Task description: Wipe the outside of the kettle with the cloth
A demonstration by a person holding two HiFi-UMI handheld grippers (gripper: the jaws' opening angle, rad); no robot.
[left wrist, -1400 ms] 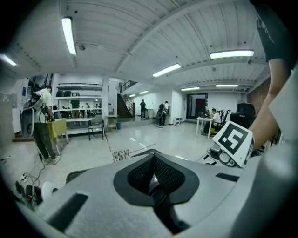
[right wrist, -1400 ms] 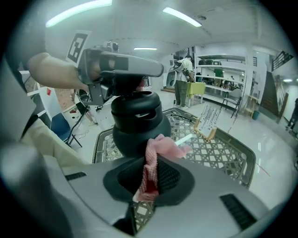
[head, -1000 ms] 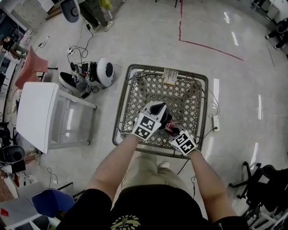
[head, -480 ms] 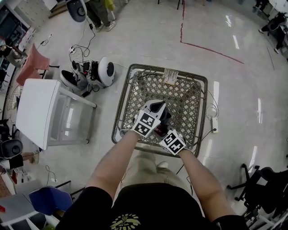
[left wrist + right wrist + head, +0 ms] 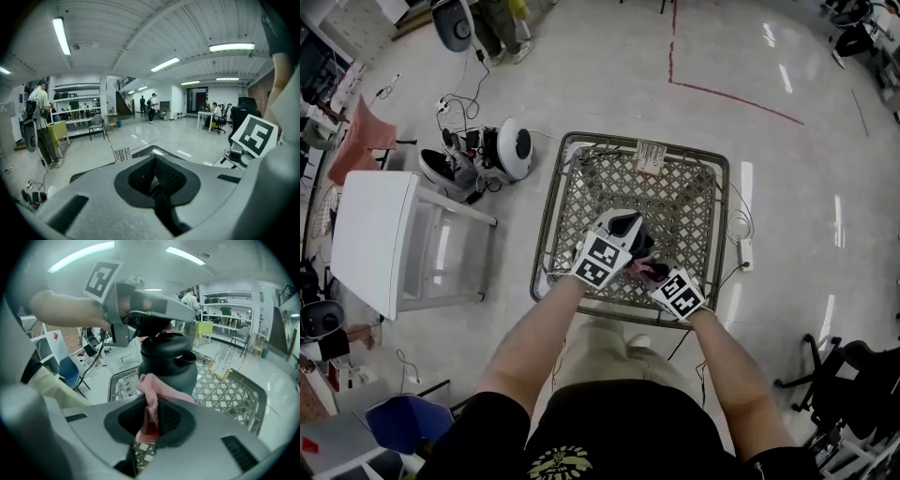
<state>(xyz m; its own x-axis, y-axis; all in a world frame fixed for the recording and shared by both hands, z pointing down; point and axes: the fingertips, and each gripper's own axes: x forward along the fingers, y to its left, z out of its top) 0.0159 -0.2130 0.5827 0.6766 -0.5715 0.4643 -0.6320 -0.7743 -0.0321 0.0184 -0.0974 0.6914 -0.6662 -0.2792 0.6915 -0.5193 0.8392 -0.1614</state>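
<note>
Wipe pass underway: cloth is clamped in closed right tool against side of kettle; kettle top is steadied by left tool, jaws together. Next, likely: cloth swept around kettle.

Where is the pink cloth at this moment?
In the right gripper view's centre, the pink cloth is pinched between the jaws of the right gripper, against the kettle above the lattice table.
</note>
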